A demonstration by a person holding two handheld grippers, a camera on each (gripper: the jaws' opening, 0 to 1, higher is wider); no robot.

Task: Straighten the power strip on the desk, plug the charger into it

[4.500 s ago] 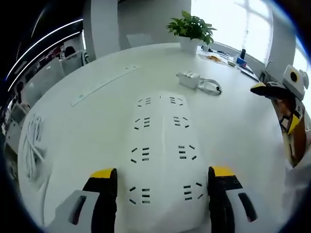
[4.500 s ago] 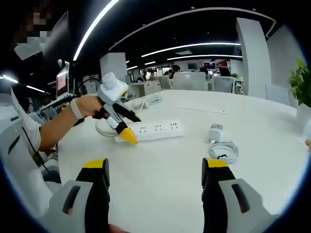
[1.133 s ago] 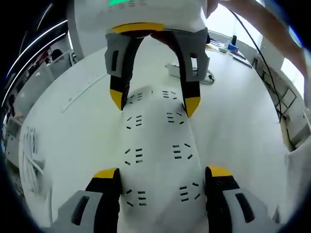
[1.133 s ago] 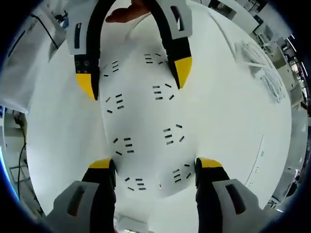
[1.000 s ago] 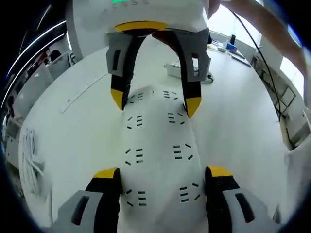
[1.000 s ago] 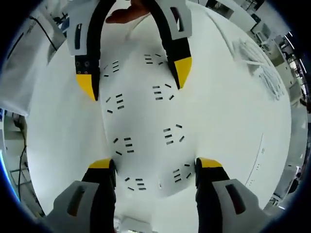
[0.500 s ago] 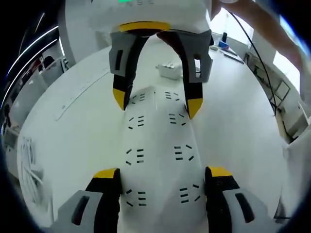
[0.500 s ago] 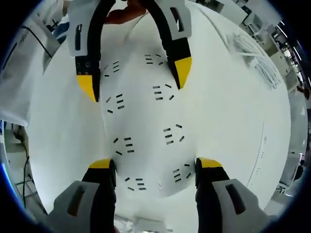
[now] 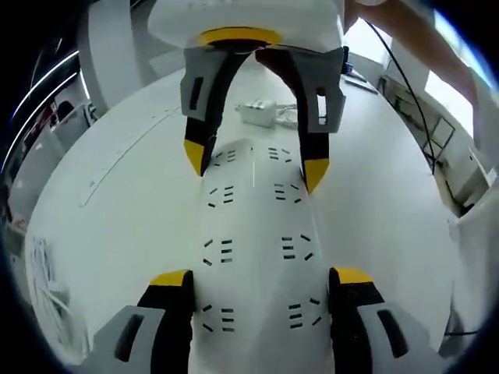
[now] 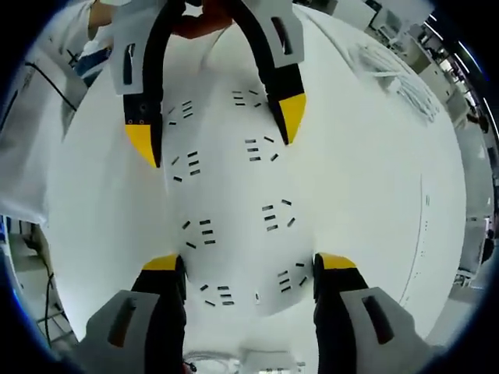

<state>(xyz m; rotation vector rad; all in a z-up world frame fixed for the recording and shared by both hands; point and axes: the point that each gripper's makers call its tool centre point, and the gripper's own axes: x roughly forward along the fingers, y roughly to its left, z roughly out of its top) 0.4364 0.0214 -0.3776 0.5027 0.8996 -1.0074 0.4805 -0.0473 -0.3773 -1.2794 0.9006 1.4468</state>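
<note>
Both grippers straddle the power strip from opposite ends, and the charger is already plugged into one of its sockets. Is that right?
Not quite. Both grippers do straddle the power strip, but the charger is not plugged in: the left gripper view shows it lying on the desk beyond the strip, and all visible sockets are empty.

An open-plan office, by the look of it: a big round white desk [image 9: 117, 187] fills the foreground, with long strip ceiling lights [image 9: 35, 82] glowing at ten o'clock in the left gripper view. Bright windows [image 9: 456, 93] sit at two o'clock, more desks and clutter [image 10: 398, 23] crowd one o'clock in the right gripper view.
</note>
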